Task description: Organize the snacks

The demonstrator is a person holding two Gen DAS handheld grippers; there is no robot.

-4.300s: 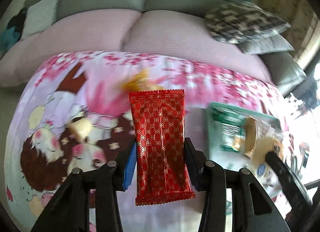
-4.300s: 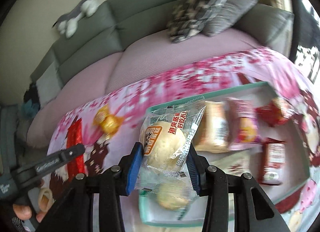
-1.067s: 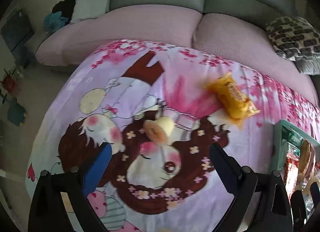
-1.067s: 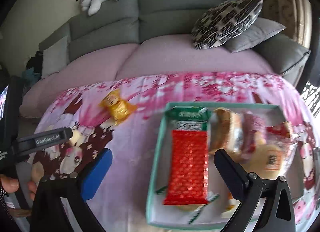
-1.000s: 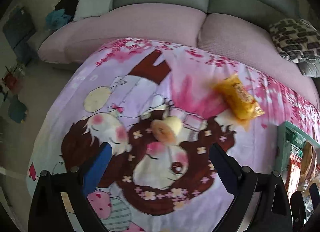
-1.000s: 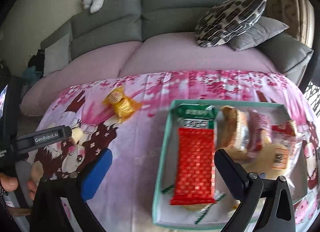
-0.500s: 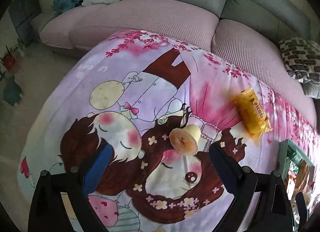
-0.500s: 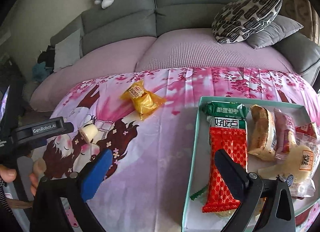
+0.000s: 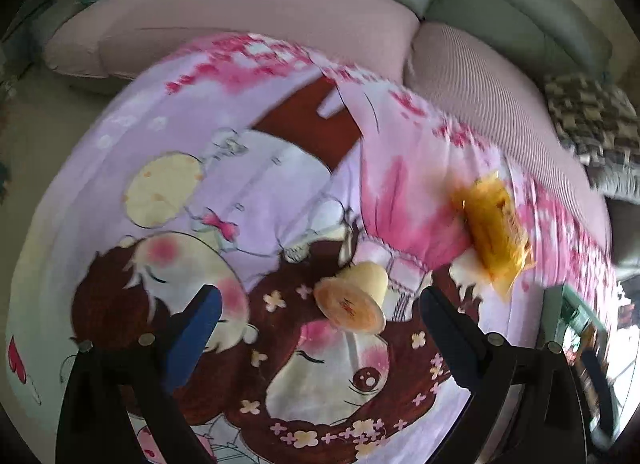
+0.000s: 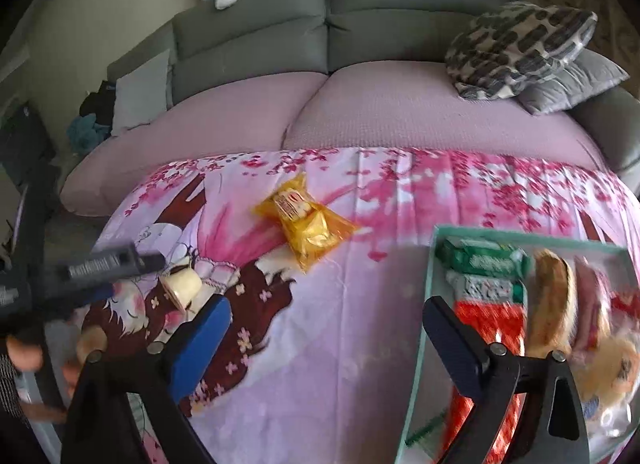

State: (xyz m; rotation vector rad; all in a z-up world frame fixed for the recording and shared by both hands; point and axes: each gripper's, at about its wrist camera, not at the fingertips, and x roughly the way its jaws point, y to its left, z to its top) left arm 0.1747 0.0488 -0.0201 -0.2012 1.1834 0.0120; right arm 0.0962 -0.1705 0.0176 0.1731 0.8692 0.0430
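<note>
Two snacks loose on the cartoon tablecloth (image 10: 320,344), one jelly cup (image 9: 354,296) before the wide-open, empty left gripper (image 9: 320,316), one yellow packet (image 10: 306,225) beside the teal tray (image 10: 424,340), right gripper (image 10: 326,320) wide open, empty.

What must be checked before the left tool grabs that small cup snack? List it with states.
1. Left tool open: ok, jaws wide apart, nothing held.
2. Cup snack between the fingers' line: ok, lying on its side on the cartoon cloth, not yet enclosed.
3. Cup clear of yellow packet: ok, apart.
4. Right tool open and out of the way: ok, over the cloth by the teal tray.
5. Free room in tray: cannot tell, blurred.
</note>
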